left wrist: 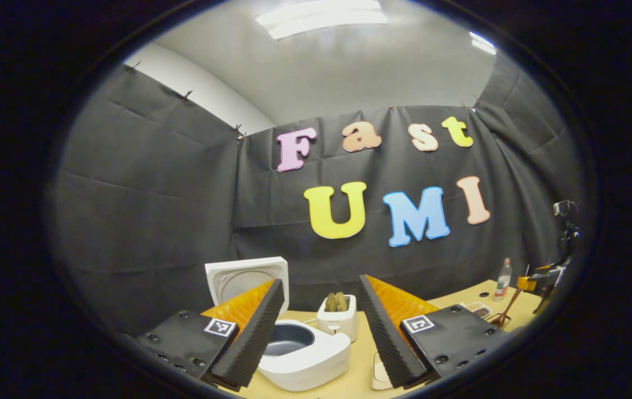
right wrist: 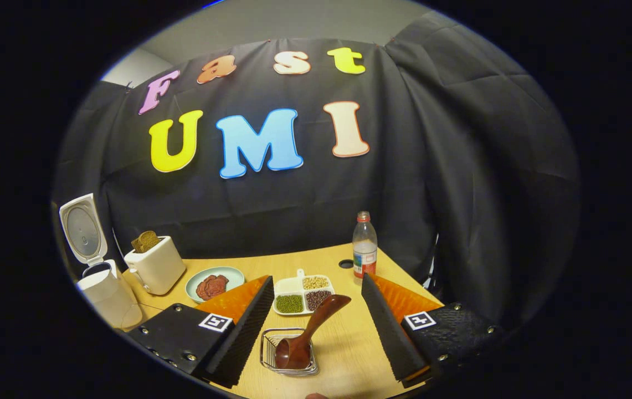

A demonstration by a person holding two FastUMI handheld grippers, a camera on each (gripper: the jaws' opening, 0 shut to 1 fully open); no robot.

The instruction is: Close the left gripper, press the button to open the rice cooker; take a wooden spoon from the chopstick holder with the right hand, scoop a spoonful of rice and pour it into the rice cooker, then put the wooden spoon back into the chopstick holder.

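Since the rice cooker (left wrist: 302, 349) already stands with its lid (left wrist: 249, 280) swung up and the dark inner pot bare, the button step looks finished, and the wooden spoon (right wrist: 310, 330) is the business now. It leans in the wire chopstick holder (right wrist: 289, 352) on the table (right wrist: 349, 343), bowl down, handle slanting up and away, right between the spread fingers of the right gripper (right wrist: 316, 327), which grips nothing. I judge the next move is to ease forward and close on that handle without tipping the holder. The left gripper (left wrist: 321, 332) hangs wide open and empty just before the cooker. A divided dish (right wrist: 302, 293) of beans and grains sits just behind the spoon, with a plate (right wrist: 214, 282), a toaster (right wrist: 155, 266) and a bottle (right wrist: 364, 246) further off.
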